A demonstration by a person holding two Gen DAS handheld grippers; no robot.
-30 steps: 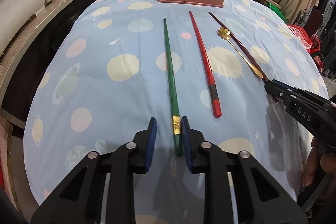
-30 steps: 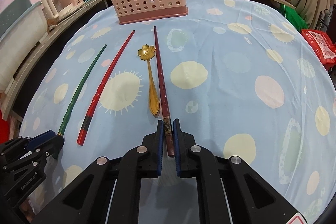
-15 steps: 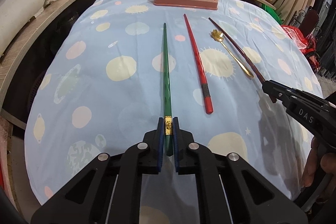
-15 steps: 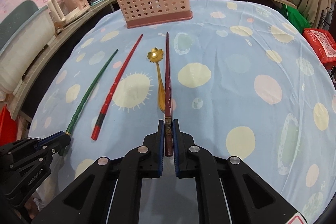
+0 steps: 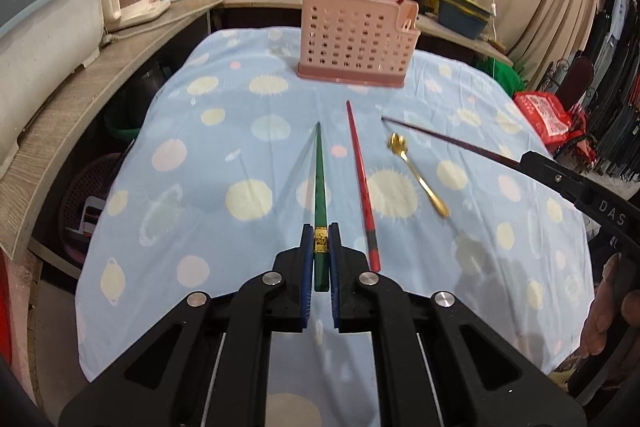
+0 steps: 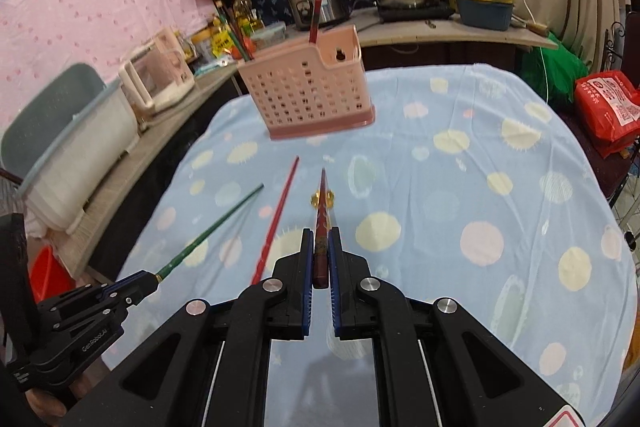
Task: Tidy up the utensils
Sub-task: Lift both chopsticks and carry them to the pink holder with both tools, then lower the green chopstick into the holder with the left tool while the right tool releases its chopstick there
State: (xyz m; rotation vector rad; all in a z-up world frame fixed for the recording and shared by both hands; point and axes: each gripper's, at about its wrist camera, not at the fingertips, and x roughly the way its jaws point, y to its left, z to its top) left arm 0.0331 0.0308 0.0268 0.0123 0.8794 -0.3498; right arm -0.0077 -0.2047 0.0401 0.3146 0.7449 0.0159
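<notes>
Left tongs (image 5: 321, 251) clamped on thick end of green chopstick (image 5: 320, 179), gold band between blue pads; right tongs (image 6: 320, 255) clamped on thick end of dark maroon chopstick (image 6: 321, 223).

Writing: "DAS" in white on right tongs' black body, seen at right edge of left wrist view; "GenRobot.AI" on left tongs' body, seen at lower left of right wrist view. Yellow labels on bottles and tins at back counter, too small to read. Red bag (image 6: 608, 107) with white print, unreadable.

Count: loose chopsticks three (green, red, maroon); gold spoon one; pink perforated caddy (image 5: 356, 39) one, with several utensil handles already upright inside. Steel pots on rear counter two.

Orientation: green chopstick raised off blue spotted cloth (image 5: 200, 187), shadow beside it, long axis straight ahead, thin tip toward caddy. Maroon chopstick likewise lifted, tip ahead toward caddy, passing over spoon bowl in right wrist view. Red chopstick (image 5: 362, 183) flat on table between the two, thin tip toward caddy, thick end near. Gold spoon (image 5: 418, 175) flat on cloth, flower-shaped bowl toward caddy, handle angled back to the right.
</notes>
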